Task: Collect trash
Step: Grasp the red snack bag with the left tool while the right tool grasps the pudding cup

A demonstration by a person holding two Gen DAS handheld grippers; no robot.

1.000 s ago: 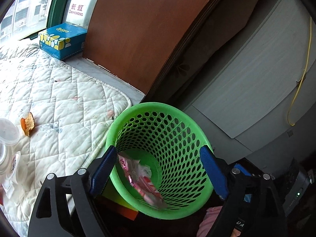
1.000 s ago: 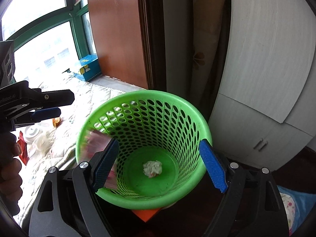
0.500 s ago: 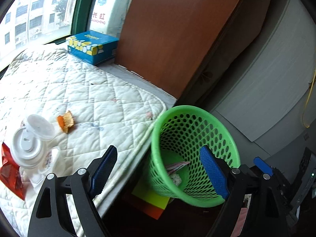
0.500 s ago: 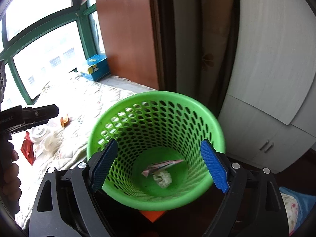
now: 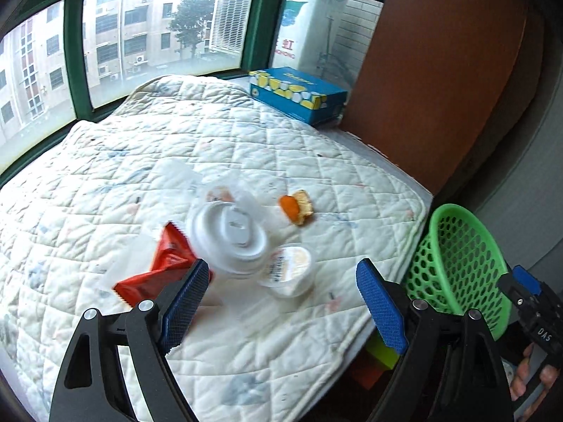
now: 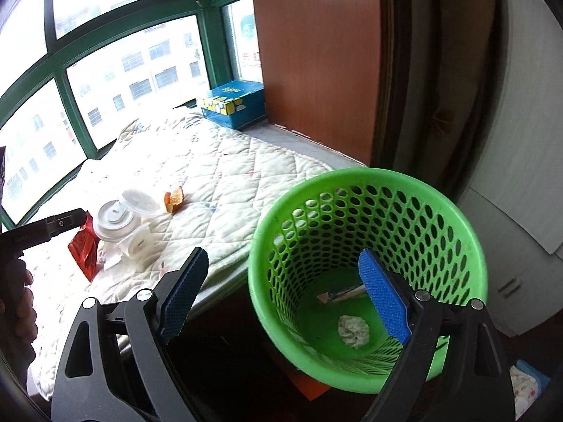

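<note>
Hovering with fingers spread, the left gripper [image 5: 281, 299] overlooks the cup [image 5: 228, 232]; the right gripper [image 6: 285, 292], likewise spread, straddles the basket [image 6: 369, 183] rim.

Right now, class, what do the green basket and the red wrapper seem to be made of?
Green basket: apparently moulded plastic, smooth with a slight sheen; uniform colour and regular punched holes suggest it.
Red wrapper: likely thin plastic or foil film, glossy; it is crinkled with a zigzag-cut edge.

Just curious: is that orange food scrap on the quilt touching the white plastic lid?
Apart. The left wrist view shows bare quilt between the orange food scrap and the white plastic lid.
</note>
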